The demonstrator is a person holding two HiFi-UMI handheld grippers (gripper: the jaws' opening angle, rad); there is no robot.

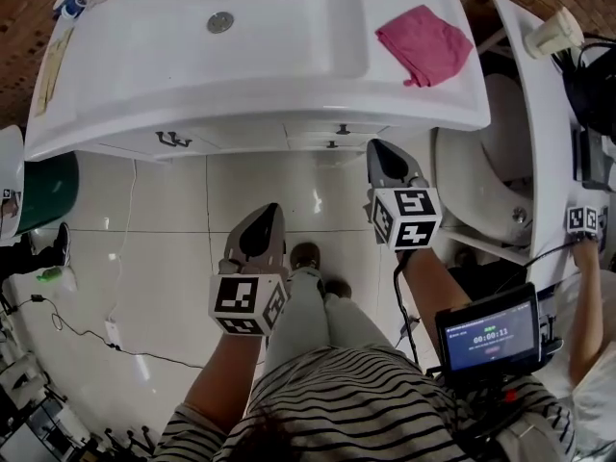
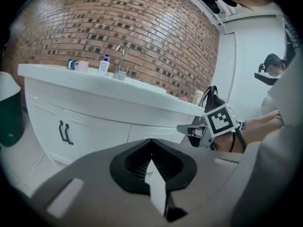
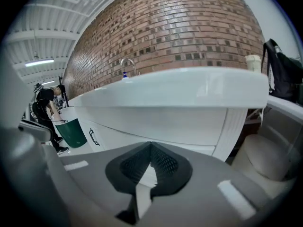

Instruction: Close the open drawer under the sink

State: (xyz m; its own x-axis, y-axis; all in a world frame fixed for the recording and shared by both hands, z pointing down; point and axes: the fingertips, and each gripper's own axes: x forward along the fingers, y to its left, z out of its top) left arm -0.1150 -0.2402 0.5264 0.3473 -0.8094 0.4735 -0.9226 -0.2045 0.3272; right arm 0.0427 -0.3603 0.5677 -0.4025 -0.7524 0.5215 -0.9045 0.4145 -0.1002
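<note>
Both of my tools are closed on nothing. In each gripper view the jaws meet at their tips, with only a sliver of white cabinet showing through the gap behind them.

The drawer (image 1: 330, 139) sits in the cabinet front under the sink (image 1: 241, 75), below the part of the rim just left of the pink cloth (image 1: 423, 44). Its small dark knob (image 1: 332, 144) marks it from above. From the head view its front seems to stand only a little forward of the panel above. I cannot tell how far out it is.

The drawer front runs left to right across me, so the push should go straight away from me, toward the brick wall.

My right tool (image 1: 378, 146) is the nearer one. Its tip is just beside the cabinet front, a little to the right of the knob. My left tool (image 1: 268, 210) hangs back over the floor (image 1: 173, 229), well apart from the cabinet and to the left of the drawer.

I judge this is a job for the right tool. It should shift slightly left so the closed tips land flat on the drawer front near the knob. Pushing off-centre could skew the drawer.
</note>
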